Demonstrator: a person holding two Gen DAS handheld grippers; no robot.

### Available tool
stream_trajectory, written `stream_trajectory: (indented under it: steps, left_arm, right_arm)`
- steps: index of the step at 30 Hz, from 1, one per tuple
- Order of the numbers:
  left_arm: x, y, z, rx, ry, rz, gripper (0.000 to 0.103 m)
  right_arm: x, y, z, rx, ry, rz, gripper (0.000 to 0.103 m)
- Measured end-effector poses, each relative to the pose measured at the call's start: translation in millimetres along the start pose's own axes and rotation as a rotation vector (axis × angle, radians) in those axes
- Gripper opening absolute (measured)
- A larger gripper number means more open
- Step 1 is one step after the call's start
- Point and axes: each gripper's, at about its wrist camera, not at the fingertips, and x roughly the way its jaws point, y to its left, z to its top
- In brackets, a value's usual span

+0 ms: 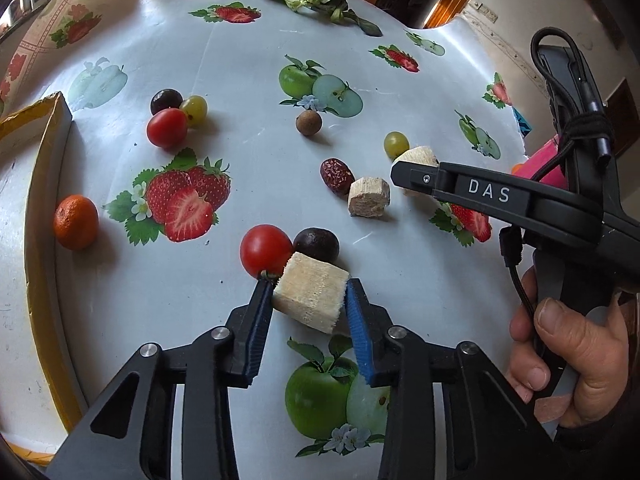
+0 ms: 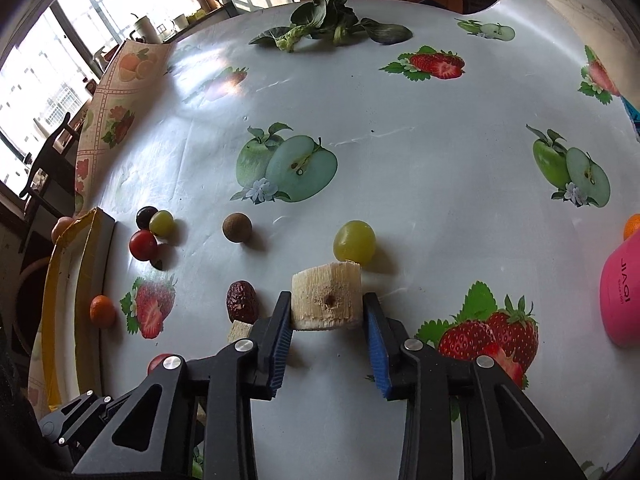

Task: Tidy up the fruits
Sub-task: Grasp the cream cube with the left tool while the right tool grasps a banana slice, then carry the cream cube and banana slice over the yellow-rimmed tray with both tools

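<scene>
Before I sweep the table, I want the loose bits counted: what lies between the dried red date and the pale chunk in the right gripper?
One smaller pale chunk, touching the date, clearest in the left wrist view.

The right gripper (image 2: pixel 327 316) has its blue-padded fingers (image 2: pixel 282 340) pressed against both sides of a pale, fibrous cut cane chunk (image 2: pixel 326 298) resting on the glossy fruit-printed tablecloth (image 2: pixel 400 120). A green grape (image 2: pixel 355 241) sits just behind the chunk; a wrinkled red date (image 2: pixel 241 301) lies to its left, with a round brown longan (image 2: pixel 237 227) farther back. A pink plastic container (image 2: pixel 622 300) stands at the right edge and leafy greens (image 2: pixel 324 20) lie at the far side.
</scene>
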Motion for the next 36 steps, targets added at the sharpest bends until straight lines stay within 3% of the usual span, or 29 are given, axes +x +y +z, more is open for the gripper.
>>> stream_trajectory:
  steps: [14, 27, 36]
  left_arm:
    - [-62.0, 24.5, -22.5, -0.009, -0.068, -0.018, 0.034]
    - [-114.6, 80.9, -53.8, -0.080, -0.120, 0.035, 0.034]
    - [-136.6, 129.6, -64.6, -0.152, -0.143, 0.097, 0.034]
  right_arm:
    - [-67.0, 22.3, -50.3, 0.010, -0.053, 0.073, 0.035]
    - [-81.2, 101.1, -95.7, -0.090, -0.014, 0.178, 0.035]
    - [-79.0, 164.7, -104.6, -0.196, 0.003, 0.258, 0.035]
